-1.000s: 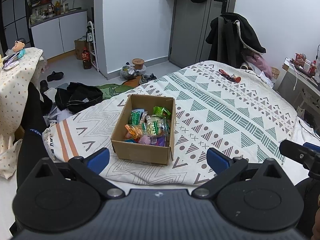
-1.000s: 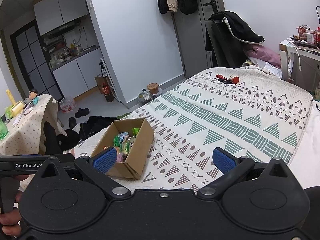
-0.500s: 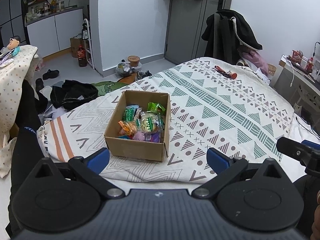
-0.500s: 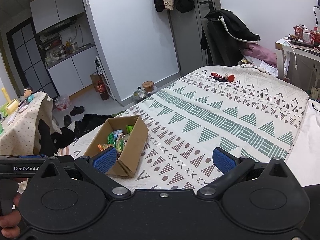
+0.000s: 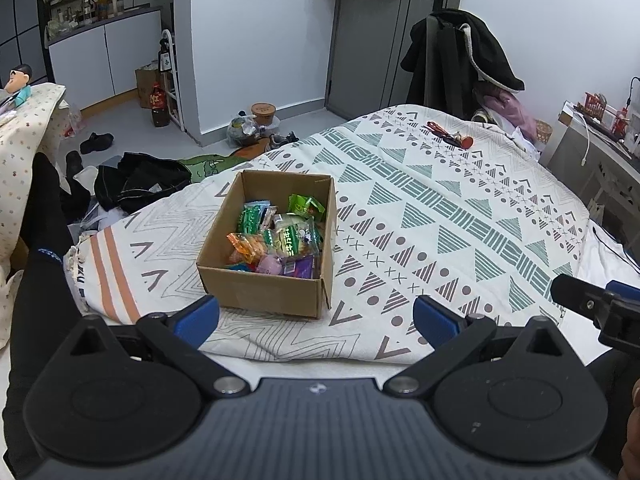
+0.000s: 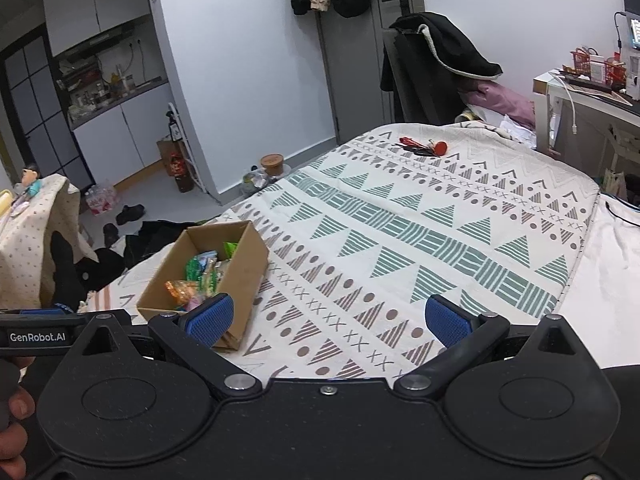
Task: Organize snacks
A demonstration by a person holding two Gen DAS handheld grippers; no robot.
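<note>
An open cardboard box (image 5: pixel 256 292) (image 6: pixel 244 276) sits on the patterned bedspread (image 5: pixel 440 216) near the bed's front left corner. Several wrapped snacks (image 5: pixel 280 236) (image 6: pixel 196 280) in green, orange and purple fill it. My left gripper (image 5: pixel 316 320) is open, held back from the bed's edge just short of the box, nothing between its blue pads. My right gripper (image 6: pixel 328 318) is open too, to the right of the box, and holds nothing. Its left pad (image 6: pixel 210 318) overlaps the box's near corner in the right wrist view.
Small red and black items (image 6: pixel 424 146) lie at the bed's far side. A chair draped with dark coats (image 5: pixel 460 60) stands beyond. Dark clothes and shoes (image 5: pixel 136 180) litter the floor at left. A desk (image 6: pixel 580 96) stands at right, a cloth-covered table (image 5: pixel 24 120) at far left.
Both grippers have drawn back and risen a little, so the box looks smaller and farther off. Both stay open, and the box and snacks have not moved.
</note>
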